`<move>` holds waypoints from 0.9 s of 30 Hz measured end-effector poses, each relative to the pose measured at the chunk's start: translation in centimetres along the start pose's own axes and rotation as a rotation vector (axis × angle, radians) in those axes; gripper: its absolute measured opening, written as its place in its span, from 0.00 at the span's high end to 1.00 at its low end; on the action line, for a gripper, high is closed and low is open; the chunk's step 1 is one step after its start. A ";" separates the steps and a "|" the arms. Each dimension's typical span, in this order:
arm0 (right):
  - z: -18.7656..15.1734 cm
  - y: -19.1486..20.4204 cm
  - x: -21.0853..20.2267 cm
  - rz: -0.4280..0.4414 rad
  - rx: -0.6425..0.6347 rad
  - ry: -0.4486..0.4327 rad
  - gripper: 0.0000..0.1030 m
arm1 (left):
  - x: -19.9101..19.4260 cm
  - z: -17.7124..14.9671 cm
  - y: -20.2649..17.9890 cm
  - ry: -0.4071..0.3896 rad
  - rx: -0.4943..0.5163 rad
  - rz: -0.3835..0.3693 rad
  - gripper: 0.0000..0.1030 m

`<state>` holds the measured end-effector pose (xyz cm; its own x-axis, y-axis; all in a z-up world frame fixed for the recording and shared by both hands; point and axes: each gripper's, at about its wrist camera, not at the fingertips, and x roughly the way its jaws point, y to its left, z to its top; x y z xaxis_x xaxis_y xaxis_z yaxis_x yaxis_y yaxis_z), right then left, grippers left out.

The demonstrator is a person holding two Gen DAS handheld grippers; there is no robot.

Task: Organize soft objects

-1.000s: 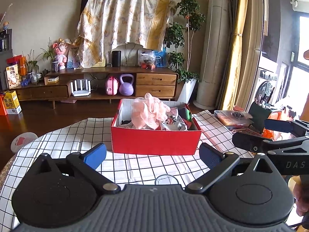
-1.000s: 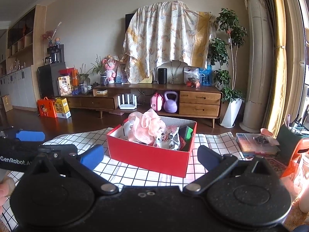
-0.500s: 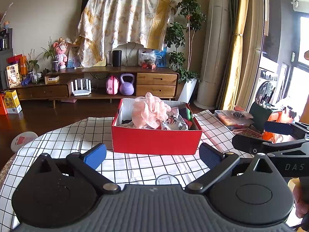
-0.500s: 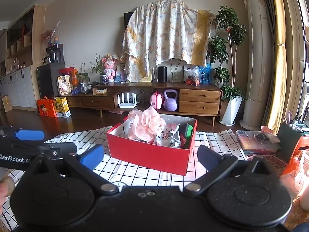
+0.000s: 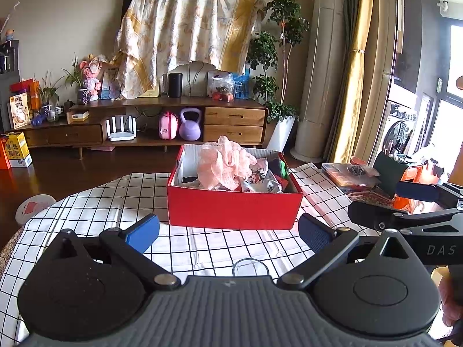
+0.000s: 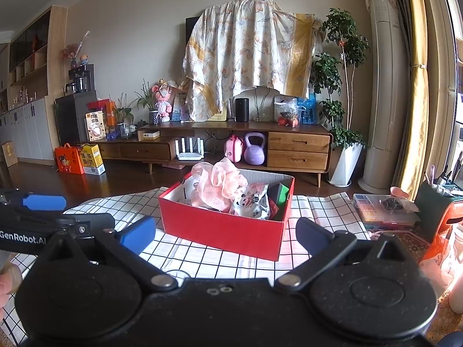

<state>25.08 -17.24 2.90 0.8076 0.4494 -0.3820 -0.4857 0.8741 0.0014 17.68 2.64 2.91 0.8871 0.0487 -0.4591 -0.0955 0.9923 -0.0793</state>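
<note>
A red box [image 5: 234,209] [image 6: 222,230] stands on the checked tablecloth [image 5: 95,214] ahead of both grippers. Inside it lie a pink mesh bath puff [image 5: 224,163] [image 6: 215,183], a panda-print cloth [image 5: 262,180] [image 6: 251,204] and something green [image 6: 279,192]. My left gripper [image 5: 228,232] is open and holds nothing, a short way in front of the box. My right gripper [image 6: 225,234] is open too, also short of the box. Each gripper shows at the edge of the other's view: the right one [image 5: 411,205], the left one [image 6: 43,211].
A clear plastic case [image 5: 345,173] [image 6: 382,211] and an orange and dark green holder [image 5: 405,173] sit at the table's right. A small glass rim [image 5: 250,267] lies just under the left gripper. Beyond the table stand a wooden TV cabinet [image 5: 173,124] and a potted plant [image 5: 277,66].
Both views have drawn back or lifted slightly, so the red box sits a little lower and farther. Both grippers stayed open.
</note>
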 end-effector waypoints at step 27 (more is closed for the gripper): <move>-0.2 -0.1 0.0 0.002 0.002 0.006 0.00 | 0.1 -0.3 0.1 0.001 -0.001 0.002 0.00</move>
<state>25.07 -17.40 2.70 0.8048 0.4496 -0.3876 -0.4863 0.8738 0.0039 17.64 2.74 2.55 0.8866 0.0509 -0.4598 -0.0981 0.9920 -0.0795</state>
